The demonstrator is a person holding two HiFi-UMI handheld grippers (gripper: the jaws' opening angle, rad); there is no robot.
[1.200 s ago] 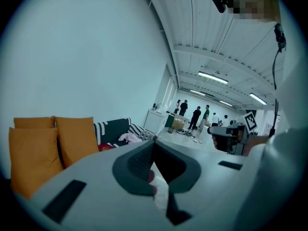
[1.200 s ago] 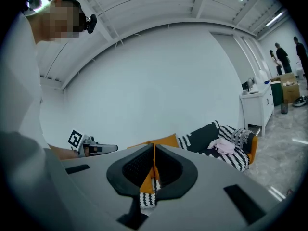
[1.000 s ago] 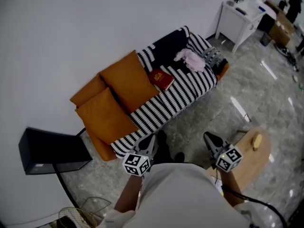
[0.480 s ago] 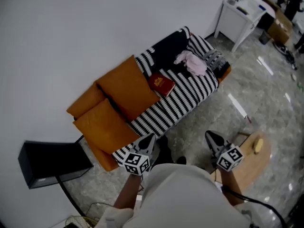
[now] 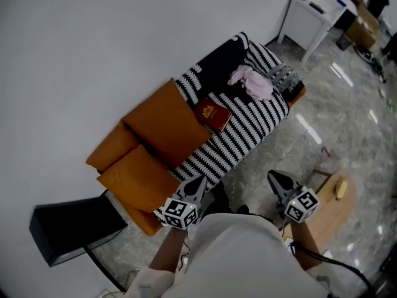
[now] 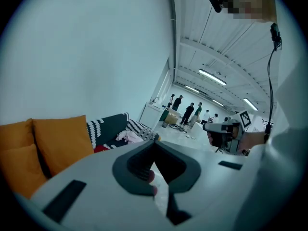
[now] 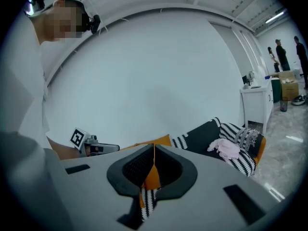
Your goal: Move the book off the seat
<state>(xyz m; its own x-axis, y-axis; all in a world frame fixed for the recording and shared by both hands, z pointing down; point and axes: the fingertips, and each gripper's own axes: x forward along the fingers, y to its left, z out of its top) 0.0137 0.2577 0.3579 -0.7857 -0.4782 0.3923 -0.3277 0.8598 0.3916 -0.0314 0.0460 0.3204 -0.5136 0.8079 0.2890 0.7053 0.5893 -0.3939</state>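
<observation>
Head view takes in a white wall [image 5: 93, 42] and a grey stone floor [image 5: 347, 123], with an orange sofa [image 5: 107, 153] standing against the wall. A black-and-white striped throw [image 5: 248, 126] covers most of the sofa's seat. Two orange cushions lean at the back, a larger one [image 5: 166, 121] and a smaller one [image 5: 138, 180] beside it. A black box [image 5: 74, 228] sits on the floor off the sofa's near end. A round wooden table [image 5: 322, 219] stands at my right side with a small yellow thing [image 5: 340, 188] on it, and a white table [image 5: 307, 20] stands past the sofa's far end. A pink cloth [image 5: 251, 82] lies bunched on the throw. The red book [image 5: 212, 115] lies flat on the striped seat, touching the front of the larger cushion and a little apart from the pink cloth. It is well apart from both my tools.

My left gripper [image 5: 196, 186] hangs over the floor in front of the sofa. Its own view shows my left fingers [image 6: 144, 165] pressed together with nothing between them. My right gripper [image 5: 276, 179] hangs near the wooden table, and my right fingers [image 7: 166, 170] are likewise together and empty. A group of people [image 6: 187, 112] stands far off in the left gripper view.
</observation>
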